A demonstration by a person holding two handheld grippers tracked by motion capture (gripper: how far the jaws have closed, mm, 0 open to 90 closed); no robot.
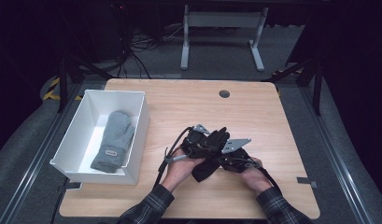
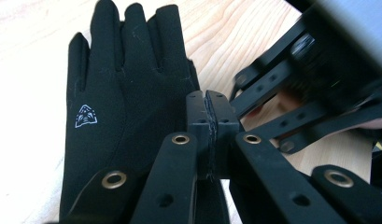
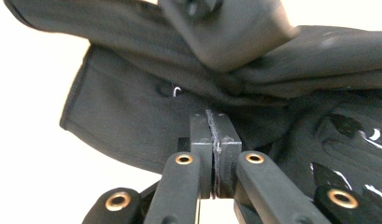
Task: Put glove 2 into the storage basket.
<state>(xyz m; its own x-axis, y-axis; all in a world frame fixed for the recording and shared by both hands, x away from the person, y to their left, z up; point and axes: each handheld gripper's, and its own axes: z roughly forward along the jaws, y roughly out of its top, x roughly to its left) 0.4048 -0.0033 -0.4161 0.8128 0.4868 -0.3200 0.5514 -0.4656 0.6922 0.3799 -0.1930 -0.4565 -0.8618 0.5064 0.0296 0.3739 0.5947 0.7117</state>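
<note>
Black gloves [image 1: 212, 151]: looks like 2 pcs, bunched together at table centre-front, between the two grippers. In the left gripper view 1 black glove [image 2: 118, 93] lies flat, fingers spread, w/ a small white triangular logo [image 2: 86, 115] on its back, just left of & behind the jaw tips. The right gripper view has what the other lacks: a ribbed cuff edge [image 3: 81, 116] hanging left of the jaws, plus glossy grip patches [image 3: 357, 140] on a palm side at right. Left gripper [image 2: 212, 116]: jaws clenched pad to pad; glove cloth seems pinched but a thin seam is all that's visible, can't confirm from that view. Right gripper [image 3: 215, 135]: jaws also clamped tight, w/ dark fabric directly behind & around the tips, likely nipped. In the high view both grippers [image 1: 200, 142] [image 1: 233, 151] sit nearly touching, 2 hands coming in from the bottom edge, plaid sleeves. Outward: 1 white bin [image 1: 86, 116] well left of the left gripper, at the table's left edge, holding 1 grey knit mitten [image 1: 114, 140] lying flat. Wooden table [image 1: 254, 112]: open room beyond & right of the grippers; 1 round cable grommet [image 1: 224, 94] far side. Front edge near the forearms.
</note>
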